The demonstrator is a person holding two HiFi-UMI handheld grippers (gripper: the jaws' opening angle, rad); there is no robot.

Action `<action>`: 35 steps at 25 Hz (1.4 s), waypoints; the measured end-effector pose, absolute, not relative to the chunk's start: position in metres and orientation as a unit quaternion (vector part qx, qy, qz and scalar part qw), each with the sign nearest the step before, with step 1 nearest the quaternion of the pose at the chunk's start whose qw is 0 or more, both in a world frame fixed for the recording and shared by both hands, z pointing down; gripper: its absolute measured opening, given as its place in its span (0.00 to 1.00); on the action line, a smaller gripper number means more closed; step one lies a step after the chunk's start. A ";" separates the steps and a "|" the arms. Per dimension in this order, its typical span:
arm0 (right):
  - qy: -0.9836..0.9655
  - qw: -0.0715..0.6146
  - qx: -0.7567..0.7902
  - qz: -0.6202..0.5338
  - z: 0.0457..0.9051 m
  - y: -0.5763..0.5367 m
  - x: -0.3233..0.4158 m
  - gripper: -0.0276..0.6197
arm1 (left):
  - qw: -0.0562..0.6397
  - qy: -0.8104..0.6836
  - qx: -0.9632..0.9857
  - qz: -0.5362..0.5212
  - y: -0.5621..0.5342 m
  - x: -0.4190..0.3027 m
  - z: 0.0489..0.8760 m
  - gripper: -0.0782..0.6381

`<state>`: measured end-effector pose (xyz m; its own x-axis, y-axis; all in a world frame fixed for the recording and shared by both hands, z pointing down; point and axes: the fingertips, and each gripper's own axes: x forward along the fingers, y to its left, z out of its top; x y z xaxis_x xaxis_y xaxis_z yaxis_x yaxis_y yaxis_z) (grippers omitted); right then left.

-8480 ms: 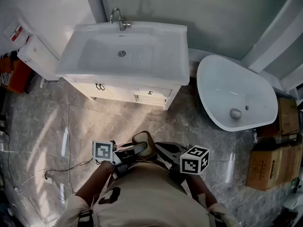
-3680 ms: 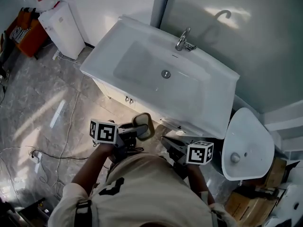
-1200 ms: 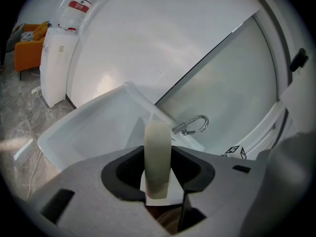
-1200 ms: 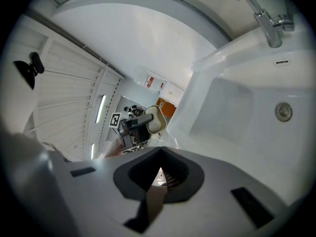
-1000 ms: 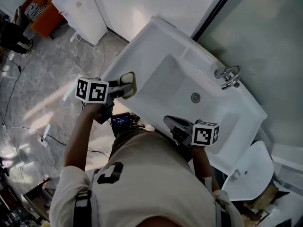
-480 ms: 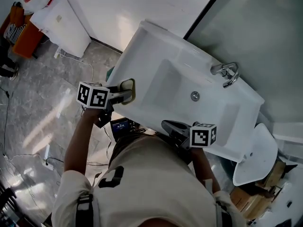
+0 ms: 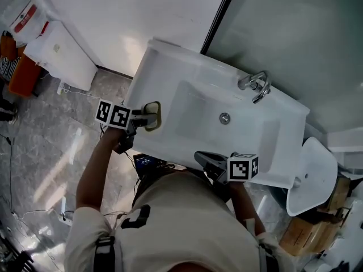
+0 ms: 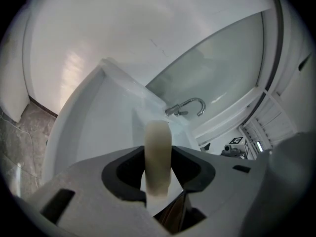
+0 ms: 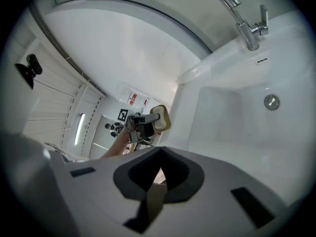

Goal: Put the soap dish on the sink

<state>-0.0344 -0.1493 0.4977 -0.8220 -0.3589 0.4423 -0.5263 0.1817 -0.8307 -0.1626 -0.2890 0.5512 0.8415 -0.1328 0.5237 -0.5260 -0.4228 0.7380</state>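
The soap dish (image 7: 153, 113) is a cream oval dish. My left gripper (image 7: 146, 118) is shut on it and holds it over the left rim of the white sink (image 7: 170, 58); whether it touches the rim I cannot tell. In the left gripper view the dish (image 8: 158, 144) stands edge-on between the jaws of the left gripper (image 8: 158, 169), with the faucet (image 8: 187, 105) beyond. My right gripper (image 7: 203, 157) hangs shut and empty by the sink's near edge. The right gripper view shows the dish (image 9: 161, 117) far off past the right gripper (image 9: 159, 174).
The basin has a drain (image 7: 225, 118) and a chrome faucet (image 7: 254, 85) at the back. A white cabinet (image 7: 59, 55) stands left of the sink, a white tub (image 7: 313, 174) to its right, and cardboard boxes (image 7: 306, 237) beyond. A glass partition (image 7: 295, 27) runs behind.
My left gripper has carried the soap dish down and in over the sink's left rim. The right gripper has stayed near the front edge.
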 end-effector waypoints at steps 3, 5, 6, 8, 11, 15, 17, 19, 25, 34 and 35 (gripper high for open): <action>-0.762 0.063 0.294 0.574 0.497 -0.149 -0.025 0.06 | 0.494 -0.189 0.815 0.239 -0.290 -0.156 0.565 0.34; -0.759 0.059 0.297 0.576 0.498 -0.150 -0.019 0.06 | 0.494 -0.187 0.809 0.259 -0.293 -0.154 0.576 0.34; -0.759 0.058 0.297 0.577 0.498 -0.150 -0.017 0.06 | 0.494 -0.189 0.806 0.267 -0.296 -0.154 0.582 0.34; -0.758 0.056 0.296 0.579 0.498 -0.153 -0.014 0.06 | 0.493 -0.191 0.801 0.281 -0.302 -0.154 0.592 0.34; -0.756 0.057 0.293 0.582 0.499 -0.155 -0.013 0.06 | 0.491 -0.191 0.796 0.297 -0.311 -0.155 0.603 0.34; -0.756 0.069 0.293 0.581 0.501 -0.157 -0.012 0.06 | 0.493 -0.187 0.794 0.302 -0.318 -0.154 0.611 0.34; -0.756 0.071 0.294 0.581 0.499 -0.159 -0.012 0.06 | 0.490 -0.177 0.797 0.305 -0.320 -0.152 0.612 0.34; -0.755 0.074 0.294 0.582 0.500 -0.162 -0.015 0.06 | 0.484 -0.165 0.802 0.308 -0.324 -0.150 0.615 0.34; -0.754 0.088 0.293 0.581 0.504 -0.163 -0.032 0.06 | 0.476 -0.137 0.810 0.313 -0.332 -0.146 0.629 0.34; -0.741 0.097 0.304 0.591 0.512 -0.162 -0.056 0.06 | 0.471 -0.124 0.812 0.320 -0.343 -0.149 0.650 0.38; -0.740 0.098 0.304 0.591 0.512 -0.164 -0.059 0.06 | 0.464 -0.129 0.813 0.328 -0.346 -0.151 0.653 0.39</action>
